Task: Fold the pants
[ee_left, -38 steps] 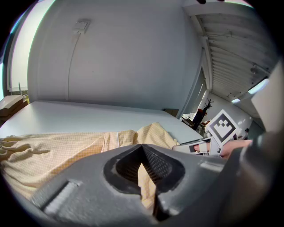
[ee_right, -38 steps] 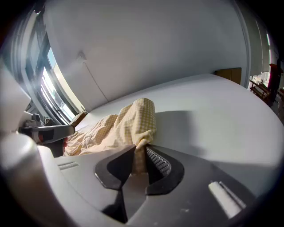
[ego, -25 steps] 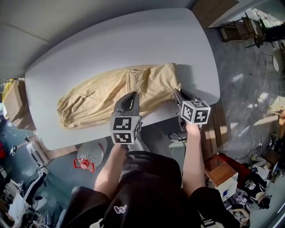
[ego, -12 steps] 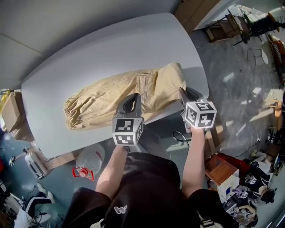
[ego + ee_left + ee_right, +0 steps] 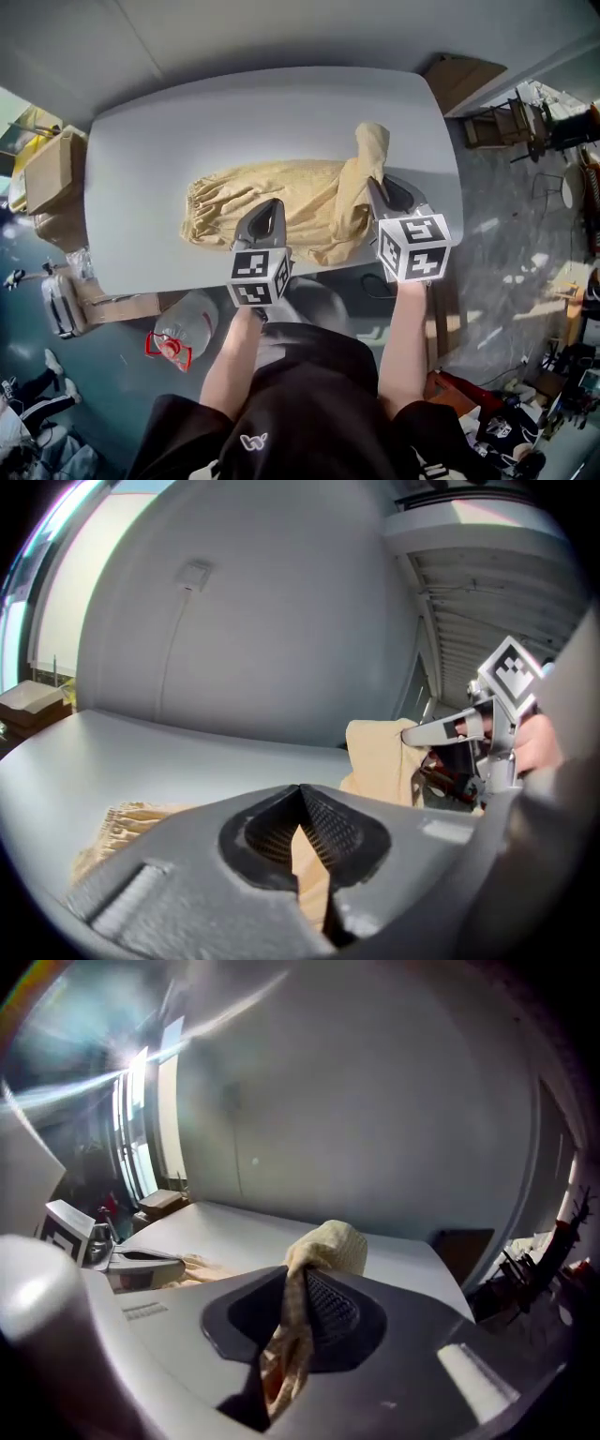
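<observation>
Beige pants (image 5: 272, 192) lie across the grey table (image 5: 187, 122), the gathered cuffs at the left. My right gripper (image 5: 372, 187) is shut on the waist end and holds it lifted above the table, the cloth bunched over its jaws (image 5: 323, 1246). My left gripper (image 5: 265, 214) is shut on the near edge of the pants around their middle; a strip of cloth (image 5: 309, 874) shows pinched between its jaws. In the left gripper view the raised waist (image 5: 380, 757) hangs beside the right gripper (image 5: 441, 733).
A water jug with a red handle (image 5: 178, 333) stands on the floor below the table's near edge. Cardboard boxes (image 5: 52, 173) sit at the left, and a brown box (image 5: 464, 80) and chairs at the right.
Both grippers rose with the pants. The right one lifted the waist end clear of the table and carried it away from me; the pants bunched shorter and shifted right.
</observation>
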`<state>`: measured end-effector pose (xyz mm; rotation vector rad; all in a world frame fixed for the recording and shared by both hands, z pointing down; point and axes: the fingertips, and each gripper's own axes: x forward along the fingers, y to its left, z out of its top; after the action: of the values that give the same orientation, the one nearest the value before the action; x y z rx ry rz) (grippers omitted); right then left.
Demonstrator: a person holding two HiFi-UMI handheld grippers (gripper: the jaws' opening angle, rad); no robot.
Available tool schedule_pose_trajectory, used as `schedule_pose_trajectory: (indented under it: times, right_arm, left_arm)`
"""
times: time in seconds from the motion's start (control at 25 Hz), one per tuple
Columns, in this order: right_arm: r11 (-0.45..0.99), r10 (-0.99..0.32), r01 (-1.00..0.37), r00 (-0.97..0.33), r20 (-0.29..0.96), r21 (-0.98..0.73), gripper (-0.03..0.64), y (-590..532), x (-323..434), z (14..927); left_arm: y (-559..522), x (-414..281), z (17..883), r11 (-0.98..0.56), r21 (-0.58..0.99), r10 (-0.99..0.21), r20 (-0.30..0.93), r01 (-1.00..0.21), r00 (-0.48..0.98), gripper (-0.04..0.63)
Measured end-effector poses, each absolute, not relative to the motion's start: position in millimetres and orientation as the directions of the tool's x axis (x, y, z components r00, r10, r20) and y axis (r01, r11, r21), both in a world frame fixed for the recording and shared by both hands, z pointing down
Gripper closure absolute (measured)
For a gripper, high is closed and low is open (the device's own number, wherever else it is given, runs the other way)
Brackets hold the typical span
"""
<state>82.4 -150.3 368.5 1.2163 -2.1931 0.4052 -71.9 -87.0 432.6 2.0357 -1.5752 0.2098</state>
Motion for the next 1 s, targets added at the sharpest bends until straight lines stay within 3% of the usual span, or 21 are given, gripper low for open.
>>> schedule_pose_trajectory:
  times: [0.2,0.32,0.56,0.72,0.76,0.84,0.88,1.0]
  right_arm:
    - [0.735,-0.535,-0.677,-0.54,0.65,0.042,0.563,-128.3,-47.9,385.3]
    - [0.81,-0.422,-0.585,-0.555,0.717,0.024,0.562,-99.7,-108.2,429.7]
    - [0.848,-0.31,-0.529,-0.486,0.817,0.008,0.561,-58.9,-177.6,519.6]
    - [0.832,-0.266,-0.549,-0.522,0.81,-0.081,0.551,-42.0,-202.4,539.5]
    - [0.823,-0.233,-0.55,-0.549,0.802,-0.137,0.527,-36.4,-208.8,543.4]
    - [0.794,-0.16,-0.545,-0.617,0.771,-0.271,0.398,-25.1,-220.3,548.1]
    - [0.776,-0.137,-0.541,-0.646,0.751,-0.325,0.367,-21.1,-223.6,548.8]
    - [0.74,-0.118,-0.539,-0.693,0.711,-0.403,0.368,-17.4,-225.0,548.1]
  left_arm:
    - [-55.8,-159.8,423.1,-0.006,0.305,-0.892,0.43,-0.952,0.143,0.592]
    - [-28.6,-209.3,425.8,0.094,0.283,-0.893,0.448,-0.954,0.045,0.592]
    - [16.7,-283.0,447.7,0.226,0.274,-0.868,0.492,-0.935,-0.066,0.592]
    - [37.0,-304.0,467.7,0.262,0.296,-0.852,0.519,-0.919,-0.075,0.592]
    - [38.5,-305.2,471.6,0.261,0.301,-0.85,0.523,-0.917,-0.069,0.592]
    - [38.4,-303.5,476.4,0.246,0.308,-0.847,0.529,-0.919,-0.049,0.592]
    - [37.4,-300.9,477.7,0.236,0.311,-0.846,0.532,-0.921,-0.037,0.592]
    - [30.6,-292.0,478.2,0.199,0.315,-0.847,0.532,-0.928,-0.001,0.592]
